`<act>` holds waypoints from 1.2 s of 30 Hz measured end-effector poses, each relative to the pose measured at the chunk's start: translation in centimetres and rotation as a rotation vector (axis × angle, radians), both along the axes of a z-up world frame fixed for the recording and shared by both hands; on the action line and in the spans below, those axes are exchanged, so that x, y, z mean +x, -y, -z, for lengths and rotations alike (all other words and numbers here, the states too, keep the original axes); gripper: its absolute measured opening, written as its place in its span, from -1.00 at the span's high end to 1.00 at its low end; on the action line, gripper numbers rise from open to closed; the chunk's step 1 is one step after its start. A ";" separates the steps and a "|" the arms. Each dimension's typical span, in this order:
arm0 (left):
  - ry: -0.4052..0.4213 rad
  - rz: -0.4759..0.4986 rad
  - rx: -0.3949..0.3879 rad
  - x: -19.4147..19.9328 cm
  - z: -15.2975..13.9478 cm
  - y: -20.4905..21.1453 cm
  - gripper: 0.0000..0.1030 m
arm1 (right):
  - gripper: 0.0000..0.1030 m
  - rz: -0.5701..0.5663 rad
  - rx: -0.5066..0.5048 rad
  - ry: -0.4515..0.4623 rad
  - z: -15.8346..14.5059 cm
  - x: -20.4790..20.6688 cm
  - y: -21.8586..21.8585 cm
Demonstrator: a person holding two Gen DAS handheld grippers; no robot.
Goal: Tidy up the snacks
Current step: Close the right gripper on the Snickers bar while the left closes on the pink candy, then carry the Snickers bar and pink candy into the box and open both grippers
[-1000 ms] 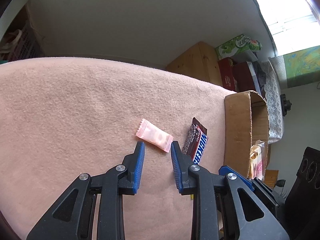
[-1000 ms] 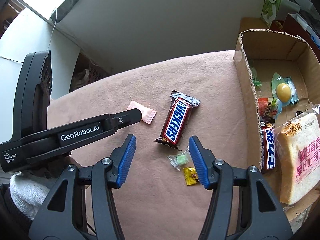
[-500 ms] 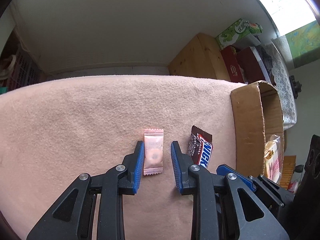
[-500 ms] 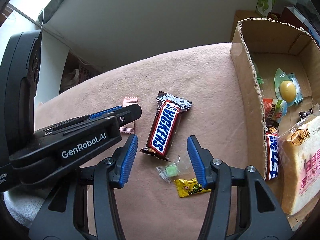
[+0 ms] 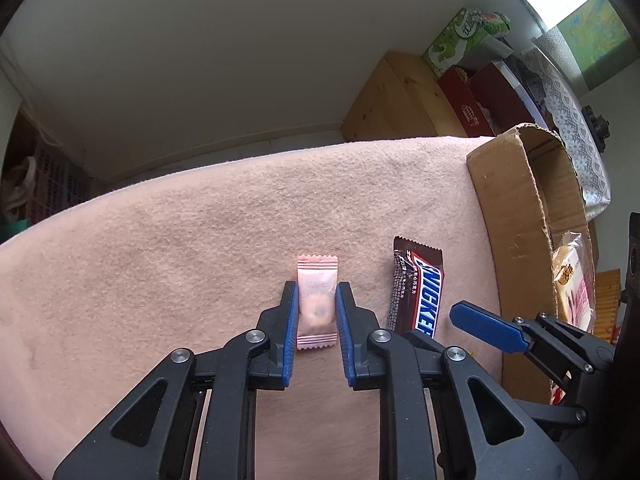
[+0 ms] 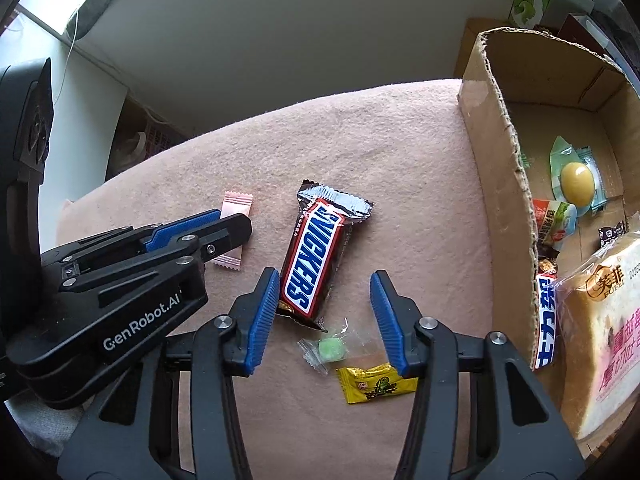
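Observation:
A pink wrapped candy (image 5: 316,304) lies on the pink blanket, and my left gripper (image 5: 316,300) straddles it with its blue pads touching or almost touching both sides. The candy also shows in the right wrist view (image 6: 236,216), partly hidden by the left gripper. A Snickers bar (image 6: 316,256) lies just right of the candy; it also shows in the left wrist view (image 5: 418,288). My right gripper (image 6: 324,292) is open and empty, with its left pad beside the bar's near end. A green candy (image 6: 331,350) and a yellow candy (image 6: 374,386) lie between its fingers.
A cardboard box (image 6: 500,128) stands at the right edge of the blanket, holding a bread pack (image 6: 604,320), a yellow jelly (image 6: 576,178) and several other snacks. The box also shows in the left wrist view (image 5: 508,208). A wooden cabinet (image 5: 400,100) and boxes stand behind.
My left gripper has moved forward around the pink candy and narrowed onto it. My right gripper has moved closer to the Snickers bar and stayed open.

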State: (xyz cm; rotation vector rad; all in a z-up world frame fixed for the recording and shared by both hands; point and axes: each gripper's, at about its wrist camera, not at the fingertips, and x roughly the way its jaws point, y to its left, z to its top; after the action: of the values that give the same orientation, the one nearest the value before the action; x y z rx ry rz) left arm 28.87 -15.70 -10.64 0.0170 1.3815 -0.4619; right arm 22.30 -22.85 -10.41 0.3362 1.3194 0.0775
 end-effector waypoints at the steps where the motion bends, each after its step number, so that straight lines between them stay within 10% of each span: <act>1: -0.002 0.000 -0.006 -0.1 0.0 -0.3 0.65 | 0.02 -0.001 0.002 0.002 0.0 0.1 -0.1; 21: -0.024 -0.032 -0.010 -2.2 -0.5 -3.8 0.42 | 0.05 -0.010 -0.029 -0.006 1.0 1.4 -1.4; 30: 0.087 0.005 0.111 -3.6 -0.4 -2.6 0.63 | 0.40 -0.053 -0.094 -0.002 0.9 2.0 -2.9; 36: 0.049 -0.061 0.057 -3.2 -0.6 -4.1 0.63 | 0.41 -0.048 -0.051 0.012 0.0 0.8 -2.4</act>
State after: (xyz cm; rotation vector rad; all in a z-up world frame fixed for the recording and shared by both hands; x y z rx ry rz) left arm 25.72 -11.62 -10.00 0.0323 1.3433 -0.3695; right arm 23.13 -20.47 -10.37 0.2601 1.3157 0.0858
